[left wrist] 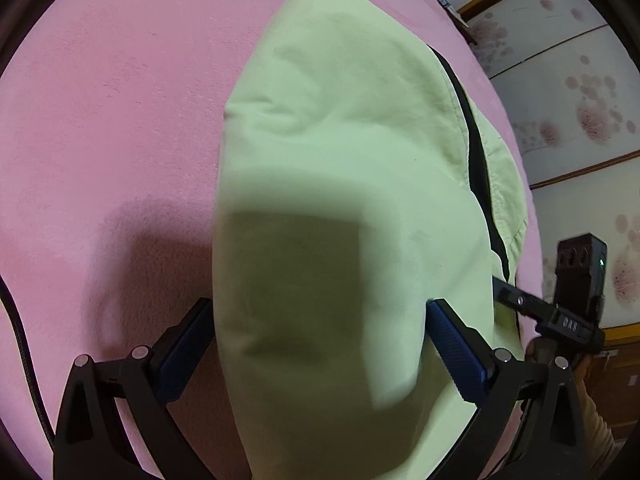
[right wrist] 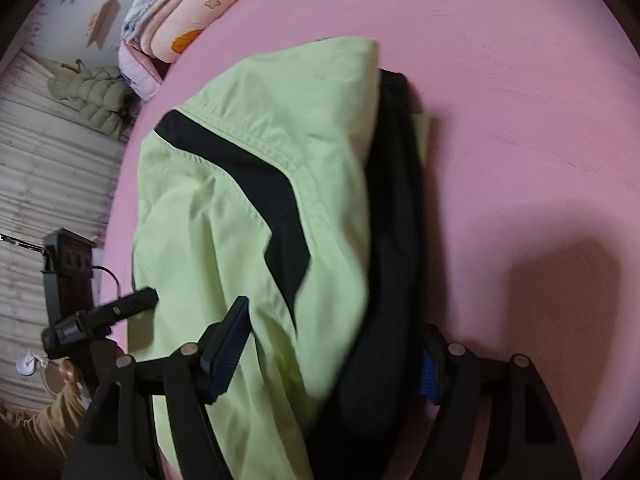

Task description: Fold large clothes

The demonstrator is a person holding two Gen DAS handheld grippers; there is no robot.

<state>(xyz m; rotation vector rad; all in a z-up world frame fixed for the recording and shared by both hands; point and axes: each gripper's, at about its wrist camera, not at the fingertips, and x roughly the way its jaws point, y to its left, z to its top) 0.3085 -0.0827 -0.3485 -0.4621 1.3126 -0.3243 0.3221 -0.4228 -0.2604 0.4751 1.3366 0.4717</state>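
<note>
Now both my tools are low over the pink bedsheet (left wrist: 100,100), each straddling the folded lime-green jacket (left wrist: 340,200) with its black stripe (right wrist: 256,184). My left gripper (left wrist: 320,344) stands wide apart, the blue pads (left wrist: 456,352) flanking the near edge of the cloth without pinching it. My right gripper (right wrist: 332,356) is also parted, the bundle's green and black layers between the pads; I think they are clear of the fabric, though motion blur there makes me unsure. The jacket lies on the bed as a thick folded bundle, its length running away from me.

To do this step well, I judge I should let the fold settle flat before pulling back, draw both tools out level so no layer drags open, and check the black lining on the right stays tucked under the green edge.
</note>
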